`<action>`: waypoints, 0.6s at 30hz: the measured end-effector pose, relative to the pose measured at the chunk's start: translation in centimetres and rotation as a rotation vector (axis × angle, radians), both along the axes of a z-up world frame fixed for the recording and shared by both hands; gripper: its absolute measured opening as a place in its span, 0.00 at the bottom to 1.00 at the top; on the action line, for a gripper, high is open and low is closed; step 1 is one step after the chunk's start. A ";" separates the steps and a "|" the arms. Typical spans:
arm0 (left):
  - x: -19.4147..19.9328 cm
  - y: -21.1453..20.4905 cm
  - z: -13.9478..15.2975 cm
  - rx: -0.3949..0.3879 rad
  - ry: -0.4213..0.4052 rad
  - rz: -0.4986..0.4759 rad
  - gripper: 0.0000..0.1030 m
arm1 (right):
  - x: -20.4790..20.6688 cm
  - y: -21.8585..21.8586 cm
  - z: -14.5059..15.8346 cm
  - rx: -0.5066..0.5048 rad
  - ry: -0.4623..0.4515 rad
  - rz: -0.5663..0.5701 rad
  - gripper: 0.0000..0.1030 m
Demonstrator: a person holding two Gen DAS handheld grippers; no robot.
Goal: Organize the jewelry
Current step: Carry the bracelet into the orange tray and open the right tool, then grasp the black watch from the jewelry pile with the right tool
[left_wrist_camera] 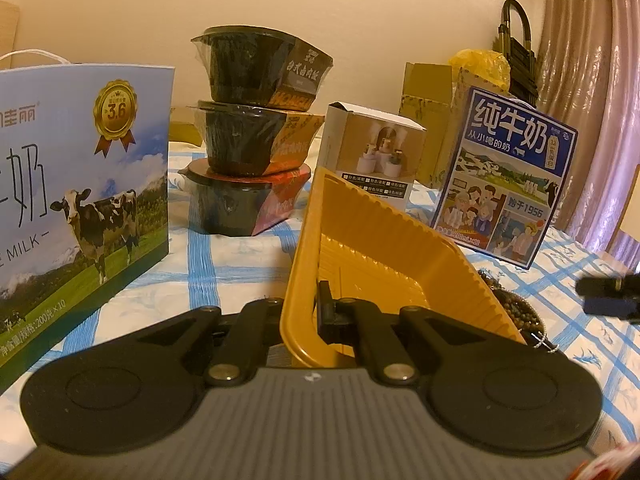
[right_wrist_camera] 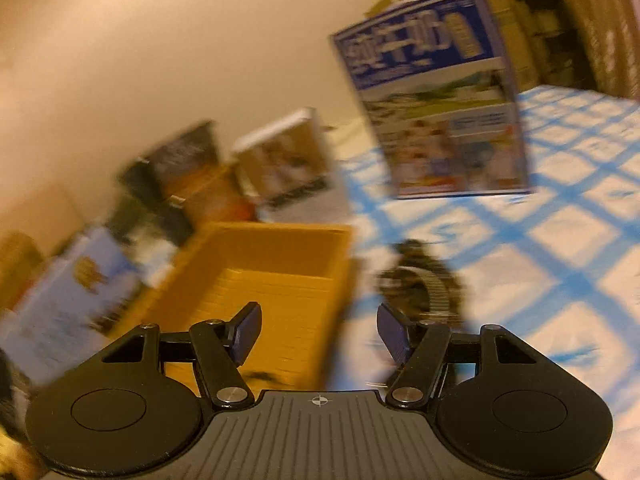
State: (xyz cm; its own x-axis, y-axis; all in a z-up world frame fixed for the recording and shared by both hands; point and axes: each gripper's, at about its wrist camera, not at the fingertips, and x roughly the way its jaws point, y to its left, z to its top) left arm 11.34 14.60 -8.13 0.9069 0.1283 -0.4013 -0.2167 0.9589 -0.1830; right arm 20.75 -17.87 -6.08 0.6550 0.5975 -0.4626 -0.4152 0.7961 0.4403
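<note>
Left gripper point(left_wrist_camera: 316, 312) clamped on tilted yellow tray point(left_wrist_camera: 360, 240) wall, right gripper point(right_wrist_camera: 319, 334) empty, jaws apart

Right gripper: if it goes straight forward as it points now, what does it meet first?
Probably the near right corner of the yellow tray, or the tablecloth just beside it. The open right gripper frames that edge; blur leaves depth unclear.

Table under a blue-checked white tablecloth point(left_wrist_camera: 224, 264). On it: two milk cartons point(left_wrist_camera: 76, 200) point(left_wrist_camera: 508, 180), stacked black bowls point(left_wrist_camera: 248, 136), small white box point(left_wrist_camera: 372, 152), beaded bracelets point(left_wrist_camera: 520, 308). A yellow tray point(left_wrist_camera: 384, 248) stands tilted there
</note>
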 end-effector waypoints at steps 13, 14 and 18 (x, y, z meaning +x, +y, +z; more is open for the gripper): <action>0.0 0.1 0.0 -0.004 0.008 0.010 0.05 | -1.5 0.5 -4.7 -0.453 -0.043 0.107 0.47; 0.0 0.1 0.0 -0.003 0.008 0.010 0.05 | -1.6 1.0 -4.7 -0.475 -0.065 0.114 0.47; 0.0 0.1 0.0 -0.003 0.007 0.011 0.05 | -1.6 3.1 -4.8 -0.569 -0.141 0.160 0.40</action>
State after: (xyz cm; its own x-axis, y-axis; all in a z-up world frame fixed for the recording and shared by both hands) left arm 11.30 14.73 -8.17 0.9025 0.1367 -0.4084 -0.2281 0.9561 -0.1842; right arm 19.16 -14.81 -10.92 0.6557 0.3780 -0.6536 -0.5728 0.8130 -0.1045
